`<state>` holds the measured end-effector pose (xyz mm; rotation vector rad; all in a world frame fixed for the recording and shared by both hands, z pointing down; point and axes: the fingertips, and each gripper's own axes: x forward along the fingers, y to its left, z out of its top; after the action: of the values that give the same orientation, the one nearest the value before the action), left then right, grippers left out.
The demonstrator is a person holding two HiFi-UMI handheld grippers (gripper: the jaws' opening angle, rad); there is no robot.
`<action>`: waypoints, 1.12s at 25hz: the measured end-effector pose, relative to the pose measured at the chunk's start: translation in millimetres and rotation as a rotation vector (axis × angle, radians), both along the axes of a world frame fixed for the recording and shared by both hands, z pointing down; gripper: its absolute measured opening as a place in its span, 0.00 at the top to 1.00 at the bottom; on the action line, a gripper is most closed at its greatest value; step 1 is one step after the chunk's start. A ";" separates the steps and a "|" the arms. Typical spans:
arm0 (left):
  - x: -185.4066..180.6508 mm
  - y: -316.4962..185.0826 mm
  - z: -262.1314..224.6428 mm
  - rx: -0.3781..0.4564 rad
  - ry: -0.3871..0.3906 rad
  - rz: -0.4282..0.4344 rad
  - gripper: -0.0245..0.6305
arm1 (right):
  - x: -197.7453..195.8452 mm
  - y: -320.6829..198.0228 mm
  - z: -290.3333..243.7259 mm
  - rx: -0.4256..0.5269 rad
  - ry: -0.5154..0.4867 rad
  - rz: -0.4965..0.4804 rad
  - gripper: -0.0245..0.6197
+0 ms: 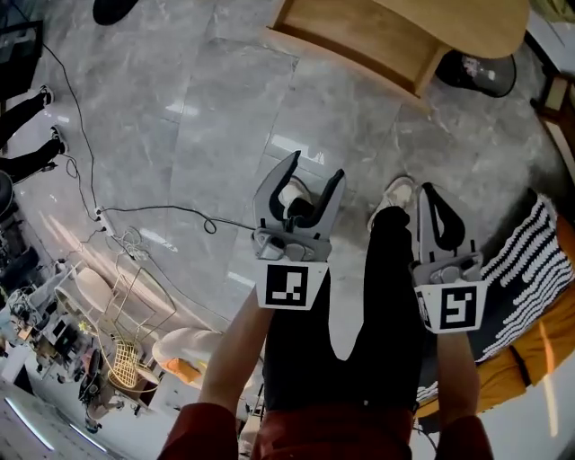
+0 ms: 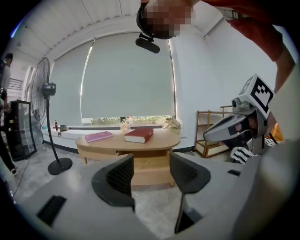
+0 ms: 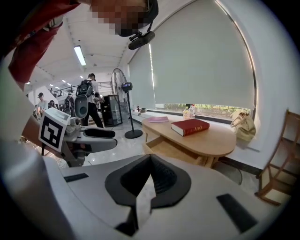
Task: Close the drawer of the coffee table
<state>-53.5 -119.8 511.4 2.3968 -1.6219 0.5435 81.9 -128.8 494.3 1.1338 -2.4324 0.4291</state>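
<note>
The wooden coffee table (image 1: 449,22) is at the top of the head view, its drawer (image 1: 359,40) pulled out toward me. In the left gripper view the drawer (image 2: 149,164) shows under the tabletop (image 2: 159,140), between my jaws and well beyond them. My left gripper (image 1: 316,169) is open and empty above the floor, short of the table. My right gripper (image 1: 429,190) is beside it, shut with nothing in it. The right gripper view shows the open drawer (image 3: 168,149) from the side and the left gripper (image 3: 110,138) at the left.
A red book (image 2: 139,135) and a pink book (image 2: 98,136) lie on the tabletop. A standing fan (image 2: 49,89) is left of the table, a wooden shelf (image 2: 211,136) to its right. A cable (image 1: 135,211) crosses the floor. A striped cloth (image 1: 530,269) lies at my right.
</note>
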 end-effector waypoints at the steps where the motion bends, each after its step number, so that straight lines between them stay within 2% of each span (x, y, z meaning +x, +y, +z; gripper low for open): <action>1: 0.7 -0.3 19.7 0.003 -0.001 0.002 0.59 | -2.2 1.8 23.7 -0.003 0.004 -0.018 0.97; 7: -3.9 4.5 123.6 0.020 0.015 0.033 0.59 | -21.5 12.3 138.5 -0.014 0.039 -0.083 0.97; 11: -2.5 0.9 191.0 0.023 0.014 0.077 0.59 | -30.5 9.1 197.1 0.019 0.025 -0.110 0.97; 15: 9.7 -20.4 240.5 0.095 0.005 0.151 0.59 | -35.8 -2.5 255.7 0.026 0.029 -0.179 0.97; 18: 5.1 -44.2 272.4 0.123 0.038 0.135 0.59 | -41.9 -17.7 287.8 0.037 0.000 -0.193 0.97; 24: -14.5 -95.6 292.4 0.253 0.114 0.033 0.59 | -53.2 -46.0 315.2 0.161 -0.035 -0.226 0.97; 28: -15.9 -114.5 286.5 0.299 0.154 0.025 0.59 | -56.6 -66.4 321.6 0.165 -0.095 -0.145 0.97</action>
<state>-69.4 -234.2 797.9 2.5934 -1.7110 0.1206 25.3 -195.2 815.9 1.0126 -2.6534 0.2452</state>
